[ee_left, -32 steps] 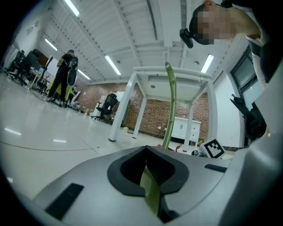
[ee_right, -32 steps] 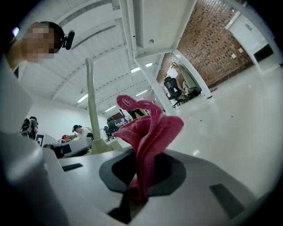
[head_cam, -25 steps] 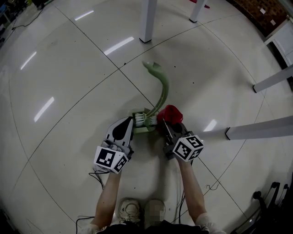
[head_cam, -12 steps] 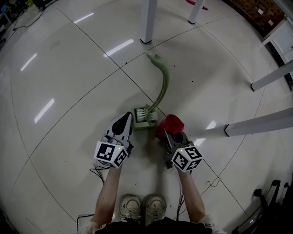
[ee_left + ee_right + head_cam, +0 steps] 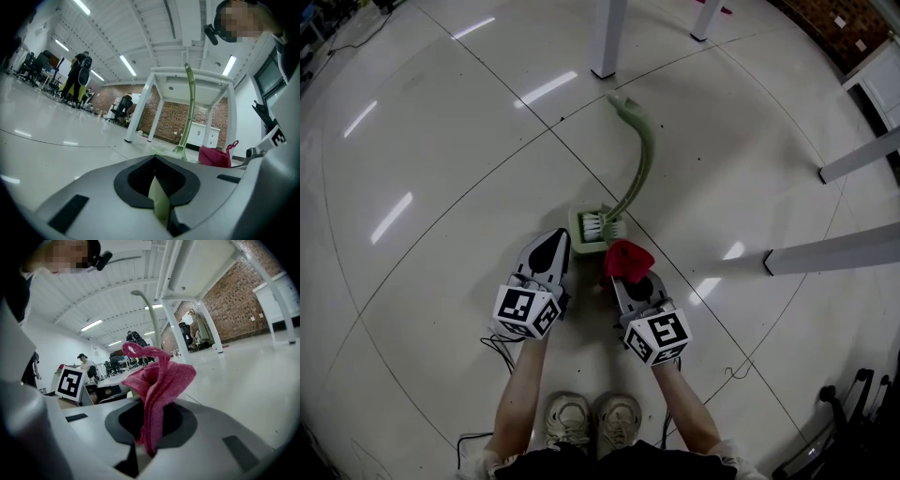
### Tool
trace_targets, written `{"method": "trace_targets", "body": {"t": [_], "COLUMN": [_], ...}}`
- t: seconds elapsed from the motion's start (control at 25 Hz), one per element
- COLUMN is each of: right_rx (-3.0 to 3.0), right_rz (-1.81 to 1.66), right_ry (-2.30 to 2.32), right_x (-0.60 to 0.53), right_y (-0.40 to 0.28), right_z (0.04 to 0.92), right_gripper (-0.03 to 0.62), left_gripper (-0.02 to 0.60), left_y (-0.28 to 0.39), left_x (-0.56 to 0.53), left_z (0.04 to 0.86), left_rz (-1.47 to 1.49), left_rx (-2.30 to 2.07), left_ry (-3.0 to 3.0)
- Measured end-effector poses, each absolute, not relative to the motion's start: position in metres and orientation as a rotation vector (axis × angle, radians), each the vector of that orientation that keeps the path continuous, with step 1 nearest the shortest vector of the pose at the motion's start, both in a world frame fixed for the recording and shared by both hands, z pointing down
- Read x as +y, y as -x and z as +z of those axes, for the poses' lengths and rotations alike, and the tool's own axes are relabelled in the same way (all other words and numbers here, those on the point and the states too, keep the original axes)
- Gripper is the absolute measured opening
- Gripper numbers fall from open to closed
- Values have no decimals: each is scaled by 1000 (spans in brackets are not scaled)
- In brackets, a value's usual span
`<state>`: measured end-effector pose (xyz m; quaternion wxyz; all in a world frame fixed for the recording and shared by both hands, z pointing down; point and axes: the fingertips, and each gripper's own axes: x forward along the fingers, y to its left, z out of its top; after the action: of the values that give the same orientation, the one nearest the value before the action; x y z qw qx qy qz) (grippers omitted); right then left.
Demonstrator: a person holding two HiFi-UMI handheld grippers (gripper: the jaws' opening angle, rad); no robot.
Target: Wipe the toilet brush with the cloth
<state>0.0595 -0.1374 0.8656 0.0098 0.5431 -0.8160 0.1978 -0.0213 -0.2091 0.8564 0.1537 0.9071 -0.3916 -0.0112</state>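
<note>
Toilet brush (image 5: 639, 159), pale green, just ahead of both grippers on a white tiled floor (image 5: 441, 187). Long axis pointing away from the person: white-bristled head end nearest, curved handle rising up and away, hooked tip toward a white table leg (image 5: 606, 37). Left gripper (image 5: 557, 242) clamped tight on a thin pale green edge at the head end. Right gripper (image 5: 623, 277) pinching a red cloth (image 5: 625, 259), bunched above its jaws, just beside the bristles; contact unclear. Print in sight: black-and-white square markers on gripper cubes.
</note>
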Motion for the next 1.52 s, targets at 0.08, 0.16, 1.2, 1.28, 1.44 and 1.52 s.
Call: {"method": "trace_targets", "body": {"t": [0.08, 0.16, 1.2, 1.28, 1.44, 1.52], "right_rx": [-2597, -2640, -2501, -2503, -2508, -2506], "right_rz": [588, 551, 621, 625, 631, 627], "right_ry": [-1630, -1552, -1595, -1591, -1589, -1589], "right_x": [-134, -133, -136, -137, -140, -142], "right_y": [-40, -19, -43, -42, -43, -44], "right_z": [856, 850, 876, 875, 877, 878], "right_gripper": [32, 31, 32, 32, 32, 31], "left_gripper": [5, 5, 414, 417, 420, 420], "left_y": [21, 21, -20, -24, -27, -26], "left_x": [-209, -210, -196, -201, -201, -200], "left_z": [853, 852, 831, 834, 835, 834], "left_rz": [-40, -51, 115, 124, 88, 59], "left_rx": [-1117, -1109, -176, -162, -125, -138], "left_ry": [-2616, -2620, -3050, -3047, -3004, -2981]}}
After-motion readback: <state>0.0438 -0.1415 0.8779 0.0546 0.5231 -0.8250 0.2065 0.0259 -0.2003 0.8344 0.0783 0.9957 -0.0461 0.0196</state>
